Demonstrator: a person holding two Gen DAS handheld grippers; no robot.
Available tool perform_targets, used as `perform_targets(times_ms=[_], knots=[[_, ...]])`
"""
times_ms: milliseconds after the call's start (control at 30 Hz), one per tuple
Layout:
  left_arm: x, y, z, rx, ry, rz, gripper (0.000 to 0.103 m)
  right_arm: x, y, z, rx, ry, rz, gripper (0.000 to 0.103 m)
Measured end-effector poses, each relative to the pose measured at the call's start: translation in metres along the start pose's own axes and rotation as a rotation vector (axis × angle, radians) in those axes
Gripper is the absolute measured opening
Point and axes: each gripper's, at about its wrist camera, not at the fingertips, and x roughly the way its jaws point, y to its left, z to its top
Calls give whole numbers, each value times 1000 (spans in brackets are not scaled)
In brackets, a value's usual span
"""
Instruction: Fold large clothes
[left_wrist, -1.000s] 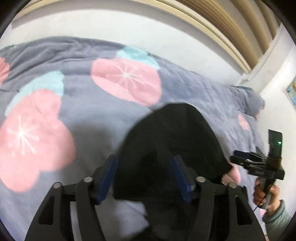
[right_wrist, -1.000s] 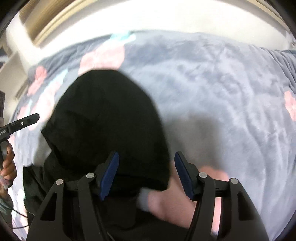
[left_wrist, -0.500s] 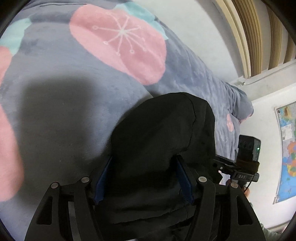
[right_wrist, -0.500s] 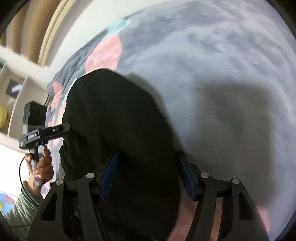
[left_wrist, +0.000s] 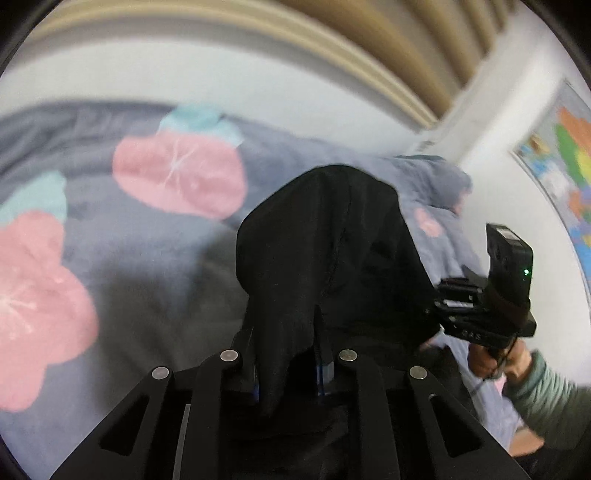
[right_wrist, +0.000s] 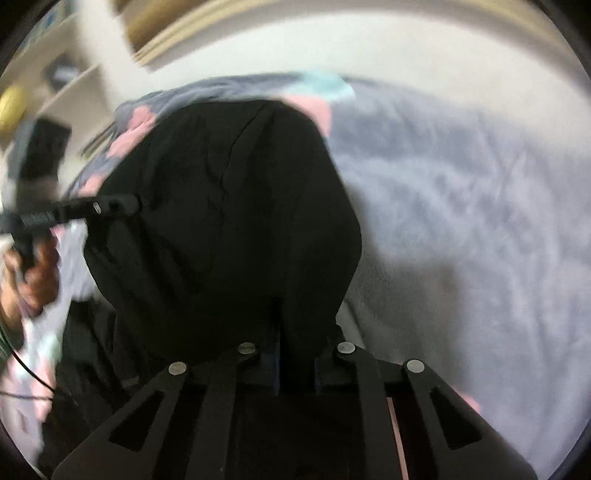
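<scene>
At the centre of both views, a black garment (left_wrist: 332, 258) lies on the bed (left_wrist: 155, 258), each tool (left_wrist: 288, 363) (right_wrist: 295, 363) closing on its near edge. Likely next: lift together, fold forward.

Grey bedspread (left_wrist: 155, 266) with pink flowers, white wall (left_wrist: 221, 88), colourful map (left_wrist: 569, 162), blurred shelves (right_wrist: 70, 92)

left hand-held gripper (left_wrist: 286, 360): closing, angled down | right hand-held gripper (right_wrist: 295, 363): clamped, angled down
</scene>
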Motion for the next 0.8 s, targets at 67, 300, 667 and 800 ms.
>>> perform_targets(times_ms=[67, 300, 667, 800], knots=[[-31, -23, -15, 51, -17, -2, 19, -30, 25, -11, -70, -37, -51, 14], [-113, -90, -104, 145, 40, -13, 19, -128, 80, -75, -99, -92, -99, 14], [-127, -87, -285, -73, 393, 151, 22, -159, 131, -230, 22, 280, -78, 24], [-162, -90, -261, -79, 295, 177, 22, -180, 122, -235, 101, 277, -82, 24]])
